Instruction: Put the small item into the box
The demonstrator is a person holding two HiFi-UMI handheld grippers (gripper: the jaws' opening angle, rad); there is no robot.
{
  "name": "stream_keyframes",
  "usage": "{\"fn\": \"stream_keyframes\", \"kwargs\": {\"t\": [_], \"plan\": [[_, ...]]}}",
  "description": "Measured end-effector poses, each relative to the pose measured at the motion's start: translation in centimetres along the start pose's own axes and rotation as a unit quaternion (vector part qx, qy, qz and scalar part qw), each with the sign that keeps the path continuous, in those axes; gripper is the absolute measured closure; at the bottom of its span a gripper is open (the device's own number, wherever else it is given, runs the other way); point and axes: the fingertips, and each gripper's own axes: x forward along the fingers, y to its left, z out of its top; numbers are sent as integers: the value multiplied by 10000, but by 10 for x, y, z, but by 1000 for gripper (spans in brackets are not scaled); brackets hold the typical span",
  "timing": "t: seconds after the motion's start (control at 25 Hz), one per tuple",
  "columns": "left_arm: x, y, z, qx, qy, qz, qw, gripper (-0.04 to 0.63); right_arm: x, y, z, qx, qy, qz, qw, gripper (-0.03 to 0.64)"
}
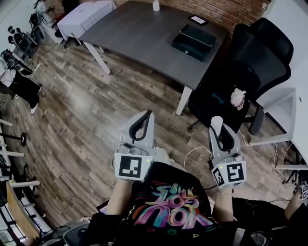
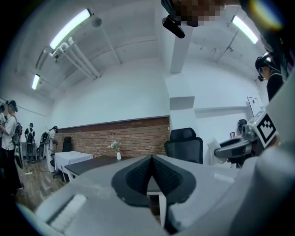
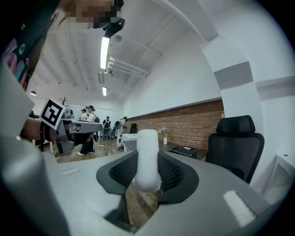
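Observation:
A small white cylindrical item (image 1: pixel 217 123) stands upright between the pads of my right gripper (image 1: pixel 218 129), which is shut on it. In the right gripper view the item (image 3: pixel 147 150) fills the gap of the right gripper (image 3: pixel 147 177). My left gripper (image 1: pixel 145 118) is held up beside it at the left, shut with nothing in it; in the left gripper view the left gripper (image 2: pixel 152 161) shows its pads meeting. The dark flat box (image 1: pixel 194 42) lies on the far grey table (image 1: pixel 134 33), well ahead of both grippers, and appears small in the right gripper view as the box (image 3: pixel 184 151).
A black office chair (image 1: pixel 240 81) stands between me and the table's right end, with a small pinkish object (image 1: pixel 237 97) on it. On the table are a white bottle (image 1: pixel 156 6) and a flat tablet (image 1: pixel 198 19). A white cabinet (image 1: pixel 86 17) stands far left. Several people (image 2: pixel 11 133) stand off to the left.

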Motion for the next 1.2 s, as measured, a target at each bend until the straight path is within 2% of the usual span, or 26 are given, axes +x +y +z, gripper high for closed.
{"fn": "stream_keyframes", "kwargs": {"t": [0.24,0.48,0.92,1.2], "plan": [[26,12,-10,-2,99,92,9999,594,29,-12,-11,59,105,119,9999,482],[78,44,-13,4,73,45,10000,594,89,-24,-17,115,202,200,9995,481],[212,150,-5,13,115,-24,9999,594,255,-63,7,79,264,123,9995,480],[255,205,-13,-111,200,-50,9997,594,322,-74,12,30,376,-66,9993,480]]}}
